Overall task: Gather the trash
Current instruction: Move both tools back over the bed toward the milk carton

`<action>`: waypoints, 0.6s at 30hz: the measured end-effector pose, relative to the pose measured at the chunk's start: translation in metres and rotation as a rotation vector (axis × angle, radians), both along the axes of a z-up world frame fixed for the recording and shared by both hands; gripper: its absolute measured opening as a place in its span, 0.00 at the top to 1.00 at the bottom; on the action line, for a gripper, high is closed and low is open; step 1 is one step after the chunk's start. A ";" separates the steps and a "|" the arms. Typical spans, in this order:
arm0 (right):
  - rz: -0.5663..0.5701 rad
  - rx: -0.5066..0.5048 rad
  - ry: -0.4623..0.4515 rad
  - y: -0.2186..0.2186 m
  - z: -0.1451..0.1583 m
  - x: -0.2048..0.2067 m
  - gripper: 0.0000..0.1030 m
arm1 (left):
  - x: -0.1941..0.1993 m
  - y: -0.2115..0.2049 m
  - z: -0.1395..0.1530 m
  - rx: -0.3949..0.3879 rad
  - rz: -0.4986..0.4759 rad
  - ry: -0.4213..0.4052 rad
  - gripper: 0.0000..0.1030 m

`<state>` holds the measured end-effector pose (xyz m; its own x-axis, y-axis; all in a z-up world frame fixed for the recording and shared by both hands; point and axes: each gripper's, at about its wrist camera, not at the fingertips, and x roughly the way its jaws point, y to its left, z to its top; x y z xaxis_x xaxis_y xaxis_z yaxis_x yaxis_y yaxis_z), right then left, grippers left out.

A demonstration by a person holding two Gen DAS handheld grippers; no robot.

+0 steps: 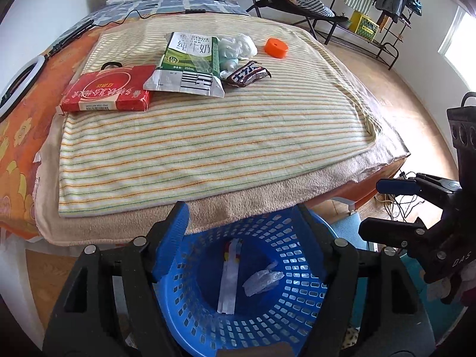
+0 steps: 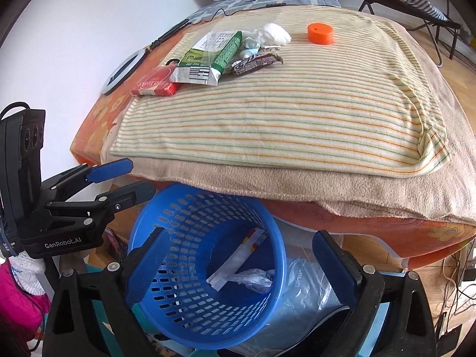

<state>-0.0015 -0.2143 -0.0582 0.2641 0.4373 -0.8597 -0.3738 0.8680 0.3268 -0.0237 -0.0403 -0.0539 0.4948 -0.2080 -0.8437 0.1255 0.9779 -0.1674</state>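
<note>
Striped bedding (image 1: 208, 136) carries a milk carton (image 1: 190, 62), red box (image 1: 110, 89) and orange cap (image 1: 276, 48). Only the left view shows a clothes rack (image 1: 386, 9). Both grippers, left (image 1: 238, 244) and right (image 2: 238, 264), hover with fingers apart and empty over the blue basket (image 2: 166, 226), well short of the carton.

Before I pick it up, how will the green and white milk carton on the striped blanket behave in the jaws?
The milk carton looks flattened and creased, so it is probably empty, light, and will bend when squeezed. One end rests on the red box, so lifting may nudge that box. Its printed surface looks glossy, perhaps a little slippery.
</note>
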 end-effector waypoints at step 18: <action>-0.191 0.187 -0.035 -0.026 0.033 0.118 0.05 | 0.116 0.025 0.030 0.023 0.042 -0.042 0.19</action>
